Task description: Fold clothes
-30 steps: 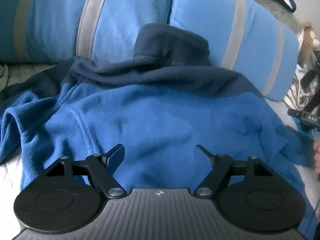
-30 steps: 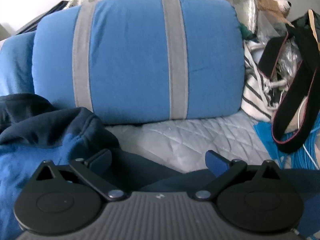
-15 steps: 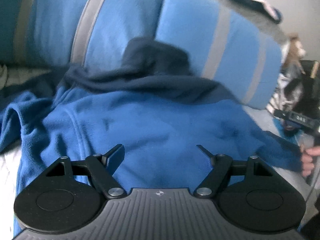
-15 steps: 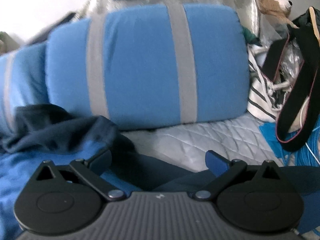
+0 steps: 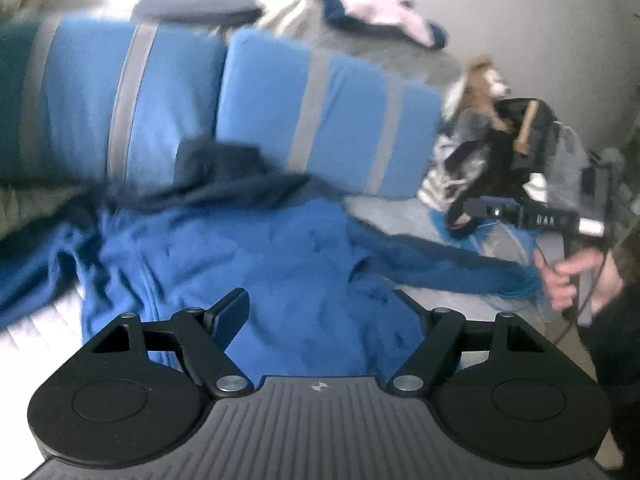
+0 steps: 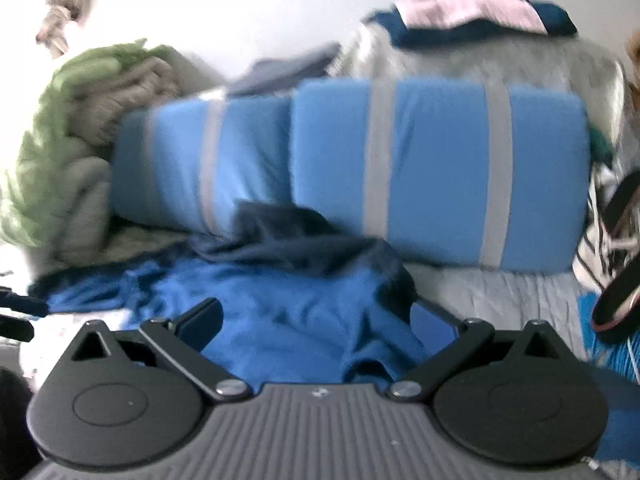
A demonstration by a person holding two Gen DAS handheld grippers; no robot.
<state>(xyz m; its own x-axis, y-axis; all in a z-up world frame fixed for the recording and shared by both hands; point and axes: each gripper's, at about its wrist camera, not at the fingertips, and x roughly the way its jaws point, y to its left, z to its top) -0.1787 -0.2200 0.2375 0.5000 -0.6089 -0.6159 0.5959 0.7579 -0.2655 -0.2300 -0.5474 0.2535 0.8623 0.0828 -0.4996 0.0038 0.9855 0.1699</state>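
Blue fleece top (image 5: 280, 264) spread on the bed just in front of the striped blue pillows (image 5: 320, 108), left hand-held gripper (image 5: 320, 312) and right hand-held gripper (image 6: 320, 316) both spread wide above it, pinching nothing

Plain white wall (image 6: 248, 4) at the far side, washed out by bright light. Two blue pillows (image 6: 436, 168) with grey stripes lean against a grey headboard (image 6: 480, 60) — clothes piled on top of it, blurred. Grey quilted bed cover (image 6: 500, 296) in front. Green and beige blanket heap (image 6: 68, 128) far left. A knotted curtain (image 6: 60, 4) hangs top left. Right side cluttered — teddy bear (image 5: 484, 88), black bag (image 5: 524, 136), striped fabric (image 6: 600, 236).
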